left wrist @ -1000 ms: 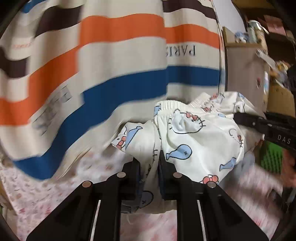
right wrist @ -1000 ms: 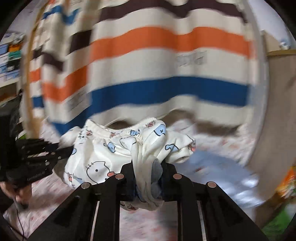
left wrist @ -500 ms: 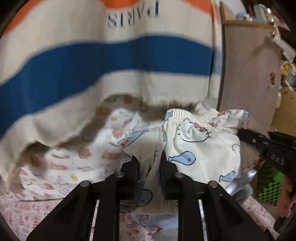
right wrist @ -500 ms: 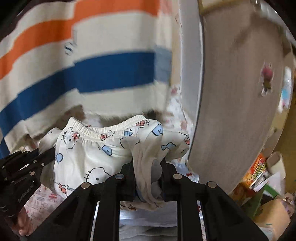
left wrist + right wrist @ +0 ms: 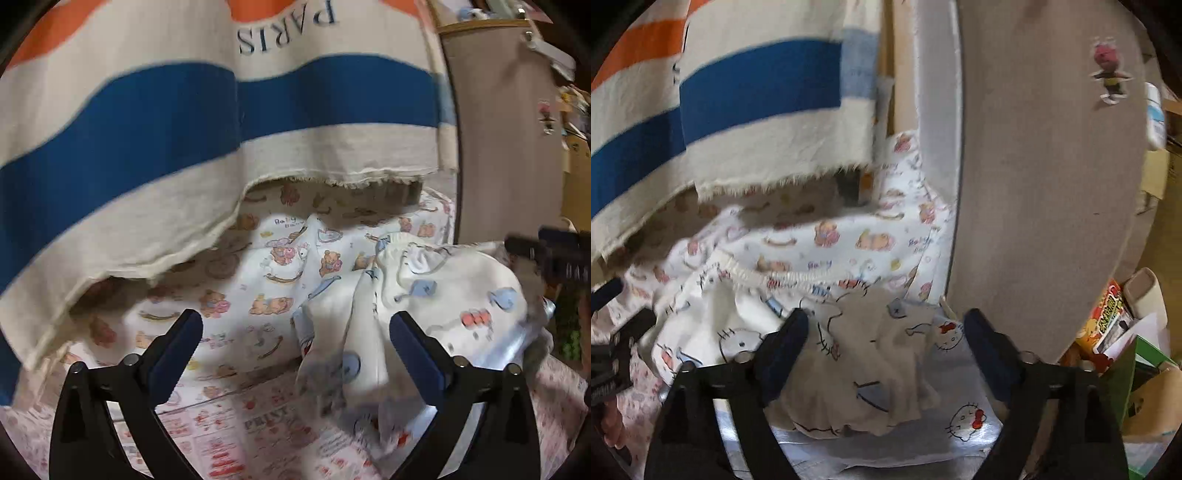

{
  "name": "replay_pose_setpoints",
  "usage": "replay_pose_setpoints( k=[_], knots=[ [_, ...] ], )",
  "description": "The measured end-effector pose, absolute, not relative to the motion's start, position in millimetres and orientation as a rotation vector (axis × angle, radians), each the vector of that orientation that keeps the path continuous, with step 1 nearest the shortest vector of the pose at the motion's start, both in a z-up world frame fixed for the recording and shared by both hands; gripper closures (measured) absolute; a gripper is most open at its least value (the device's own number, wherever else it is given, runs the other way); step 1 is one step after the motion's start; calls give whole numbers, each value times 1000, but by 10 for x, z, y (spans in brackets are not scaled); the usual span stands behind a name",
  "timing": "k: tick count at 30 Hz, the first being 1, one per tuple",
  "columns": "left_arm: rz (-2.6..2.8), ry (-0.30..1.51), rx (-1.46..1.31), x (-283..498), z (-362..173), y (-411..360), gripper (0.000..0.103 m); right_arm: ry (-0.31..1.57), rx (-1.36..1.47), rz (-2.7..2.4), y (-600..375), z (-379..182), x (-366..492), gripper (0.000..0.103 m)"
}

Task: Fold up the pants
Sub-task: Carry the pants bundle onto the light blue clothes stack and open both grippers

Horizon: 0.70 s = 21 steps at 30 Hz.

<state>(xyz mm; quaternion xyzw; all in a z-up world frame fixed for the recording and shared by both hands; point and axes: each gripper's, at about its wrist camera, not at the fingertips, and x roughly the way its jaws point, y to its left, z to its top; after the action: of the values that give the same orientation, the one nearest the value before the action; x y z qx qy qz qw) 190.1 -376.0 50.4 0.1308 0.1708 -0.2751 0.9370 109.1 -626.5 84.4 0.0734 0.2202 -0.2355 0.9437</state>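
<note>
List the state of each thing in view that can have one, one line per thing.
Pants: crumpled on the printed sheet, not gripped.
Left hand-held gripper: jaws opening, pads clear of the pants.
Right hand-held gripper: jaws opening, pants lying loose between them.
Striped cloth: hanging above the sheet.

Two wrist fisheyes, low and close over a bed, angled slightly downward.

Left wrist view: looking forward between the spread fingers of the left gripper (image 5: 295,332), pants (image 5: 436,295) close ahead and rightward, right gripper (image 5: 554,254) entering at the right edge. Right wrist view: looking forward along the right gripper (image 5: 886,328), pants (image 5: 849,332) directly below, left gripper (image 5: 613,332) at the left edge. Shared by both: pants, cartoon-print sheet (image 5: 258,266), striped cloth (image 5: 757,81) hanging behind, grey panel (image 5: 1034,166).
</note>
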Motion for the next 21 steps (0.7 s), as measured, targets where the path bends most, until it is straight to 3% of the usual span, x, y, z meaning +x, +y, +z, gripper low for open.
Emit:
replay_pose_setpoints(
  k=[3, 5, 12, 21],
  knots=[
    [-599, 280, 212, 1701, 621, -3519, 1, 333, 179, -454, -6132, 967, 853, 12],
    [-583, 223, 180, 1550, 719, -3340, 1, 246, 182, -434, -5962, 1044, 675, 1],
    [-465, 19, 150, 965, 907, -2605, 1, 133, 128, -321, -5285, 1289, 385, 0],
    [-357, 23, 172, 629, 783, -1921, 1, 46, 63, -166, -4247, 1309, 264, 0]
  ],
)
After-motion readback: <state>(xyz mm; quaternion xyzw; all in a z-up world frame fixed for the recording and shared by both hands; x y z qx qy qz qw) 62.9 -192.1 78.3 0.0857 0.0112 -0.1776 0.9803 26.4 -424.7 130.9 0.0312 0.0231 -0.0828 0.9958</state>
